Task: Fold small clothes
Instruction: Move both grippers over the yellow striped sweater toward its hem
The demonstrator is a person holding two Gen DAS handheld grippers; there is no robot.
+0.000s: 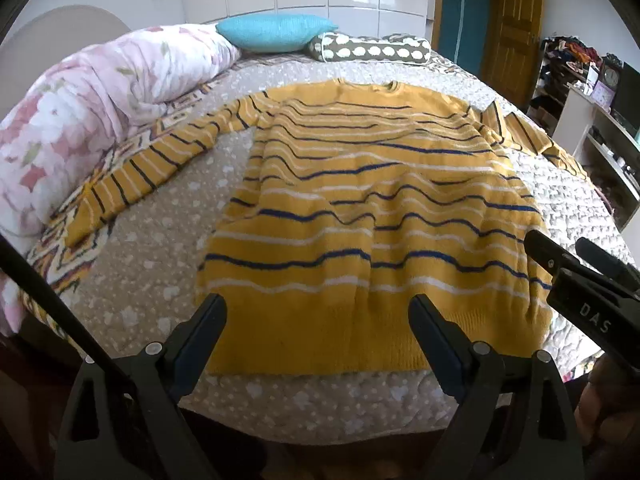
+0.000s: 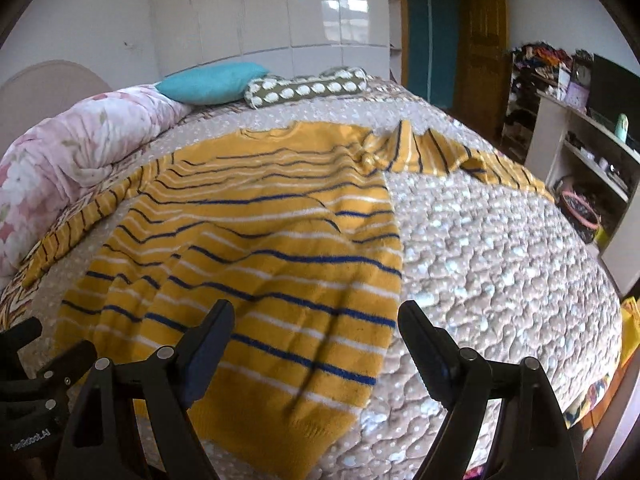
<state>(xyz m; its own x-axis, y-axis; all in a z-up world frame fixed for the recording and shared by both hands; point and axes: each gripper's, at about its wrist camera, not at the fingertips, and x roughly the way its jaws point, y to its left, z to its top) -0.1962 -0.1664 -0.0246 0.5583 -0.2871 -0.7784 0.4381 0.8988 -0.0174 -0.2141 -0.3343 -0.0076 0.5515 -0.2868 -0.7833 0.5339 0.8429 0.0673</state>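
A yellow sweater [image 1: 372,208] with blue and white stripes lies flat on the bed, hem toward me, both sleeves spread out to the sides. It also shows in the right wrist view [image 2: 260,240]. My left gripper [image 1: 318,312] is open and empty just above the hem's left half. My right gripper [image 2: 316,320] is open and empty over the hem's right corner; its body shows at the right edge of the left wrist view [image 1: 580,276]. The left sleeve [image 1: 132,176] runs toward the duvet; the right sleeve [image 2: 448,152] is crumpled near the bed's far right.
The bed has a beige dotted quilt [image 2: 500,260]. A pink floral duvet [image 1: 80,120] is bunched at the left. A teal pillow [image 1: 276,32] and a spotted bolster [image 1: 372,50] lie at the head. Shelves and a desk [image 2: 580,152] stand right of the bed.
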